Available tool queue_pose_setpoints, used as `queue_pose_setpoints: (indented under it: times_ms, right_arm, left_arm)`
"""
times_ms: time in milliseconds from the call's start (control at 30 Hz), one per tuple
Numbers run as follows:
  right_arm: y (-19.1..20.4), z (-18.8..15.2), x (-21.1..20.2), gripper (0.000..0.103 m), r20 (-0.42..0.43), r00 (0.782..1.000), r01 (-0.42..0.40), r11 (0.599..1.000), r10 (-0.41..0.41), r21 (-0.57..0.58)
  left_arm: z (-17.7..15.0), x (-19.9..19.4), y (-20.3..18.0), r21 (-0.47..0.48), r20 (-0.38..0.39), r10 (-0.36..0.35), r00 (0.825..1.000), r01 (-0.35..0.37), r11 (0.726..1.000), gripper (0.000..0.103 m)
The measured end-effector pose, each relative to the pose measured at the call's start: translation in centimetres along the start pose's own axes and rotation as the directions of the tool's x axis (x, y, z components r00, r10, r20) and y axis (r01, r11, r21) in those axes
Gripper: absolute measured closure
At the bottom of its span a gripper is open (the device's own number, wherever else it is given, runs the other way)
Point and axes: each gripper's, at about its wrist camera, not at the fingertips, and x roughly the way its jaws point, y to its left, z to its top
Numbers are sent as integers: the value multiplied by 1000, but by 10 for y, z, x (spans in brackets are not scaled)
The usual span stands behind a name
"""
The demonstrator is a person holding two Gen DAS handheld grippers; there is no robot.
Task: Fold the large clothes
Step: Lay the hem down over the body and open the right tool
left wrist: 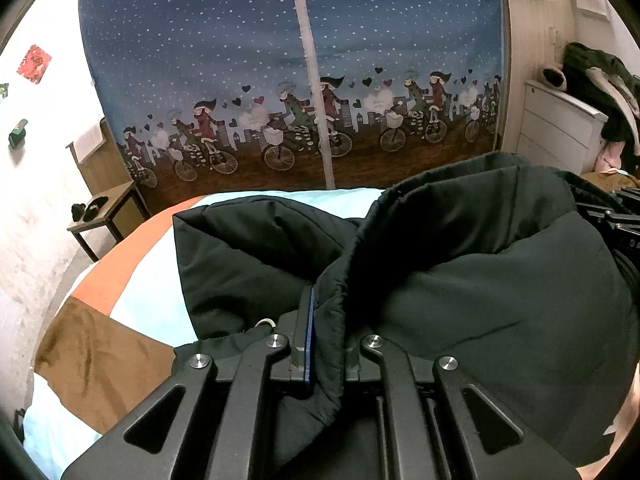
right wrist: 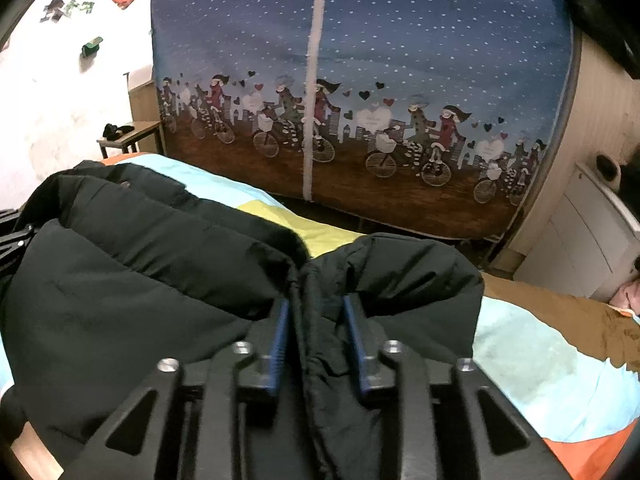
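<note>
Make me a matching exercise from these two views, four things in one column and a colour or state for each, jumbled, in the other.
Column one:
1. left tongs
2. right tongs
3. padded jacket
4. wardrobe cover

Column two:
A. dark blue with white dots and cyclists
B. black, heaped on the patchwork bedspread
C. pads apart, fabric between them
D. clamped shut on a fabric edge

Pairs: 1-D, 2-C, 3-B, 4-A

A black padded jacket [left wrist: 460, 280] was seen on a bedspread [left wrist: 132, 308] blocked in orange, pale blue, brown and yellow.
</note>
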Motion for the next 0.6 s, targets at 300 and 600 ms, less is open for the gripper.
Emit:
queue_pose_setpoints:
  times_ms: [300, 600]
  right_arm:
    - [-17, -1, -13, 33, 38, 999, -8, 997, 5, 78]
    - [-17, 4, -28, 22, 80, 997, -7, 997, 0, 81]
  left_arm:
    - [-3, -6, -3, -5, 5, 29, 1000, -29, 1000, 92]
    - [2, -13, -2, -31, -4, 42, 999, -42, 999, 89]
